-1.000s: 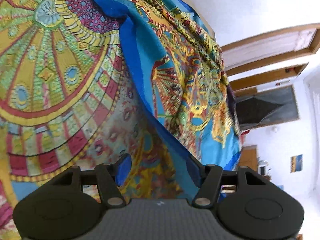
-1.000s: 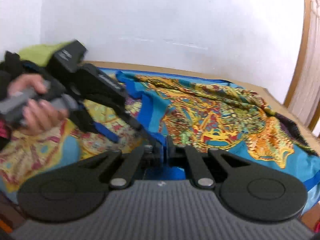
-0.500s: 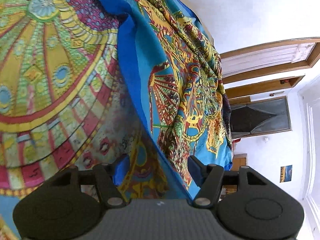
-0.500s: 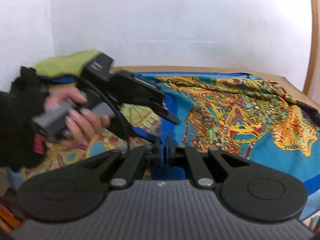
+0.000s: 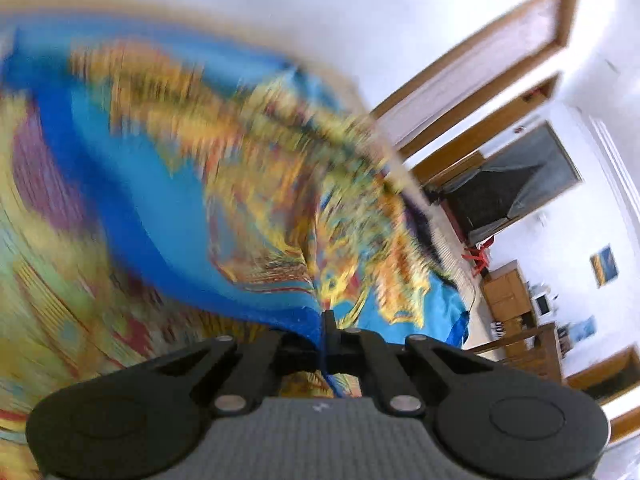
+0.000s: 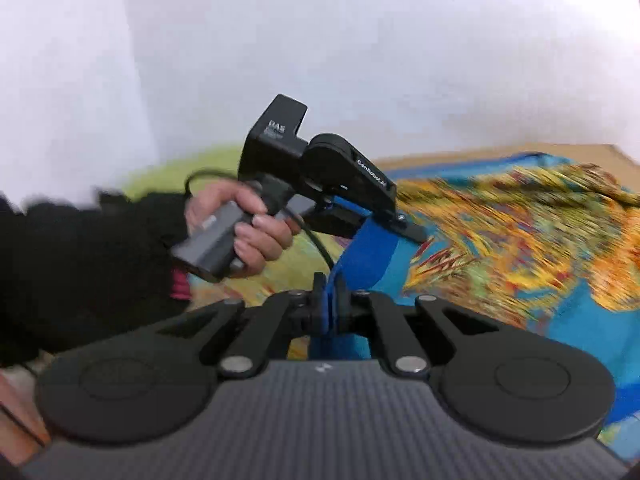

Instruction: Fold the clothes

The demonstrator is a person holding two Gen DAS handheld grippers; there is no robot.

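L gripper (image 5: pixel 329 322) has just been closing w/ the cloth's blue hem between its jaws; jaws now together, clamped on that hem. Right wrist view shows the same gripper from the side, w/ the blue hem running out of its tip. Left hand (image 6: pixel 244 228) wraps the grey handle; black sleeve (image 6: pixel 92 264) behind it, a cable looping off the gripper body.

R gripper (image 6: pixel 329 292) also has its jaws pinched tight on the blue hem, a strip of blue fabric standing up between the fingers. The hem stretches as a short band from R gripper up to L gripper, so both hold the same edge, close to each other.

Cloth (image 5: pixel 256 184): bright print, turquoise ground w/ yellow/orange/red pattern, dark blue border. Most of it lies spread over the bed, rumpled; the held edge is lifted off the surface. Left wrist view is badly motion-blurred, pattern detail can't be read.

Bed (image 6: pixel 440 158): wooden edge shows along the far side against a white wall (image 6: pixel 360 40). Green fabric (image 6: pixel 168 176) sits at the far left of the bed, behind the hand.

Background in left wrist view: wood-framed door (image 5: pixel 480 64), dark curtain (image 5: pixel 512 184), small wooden cabinet (image 5: pixel 508 292), a picture (image 5: pixel 604 266) on the wall.
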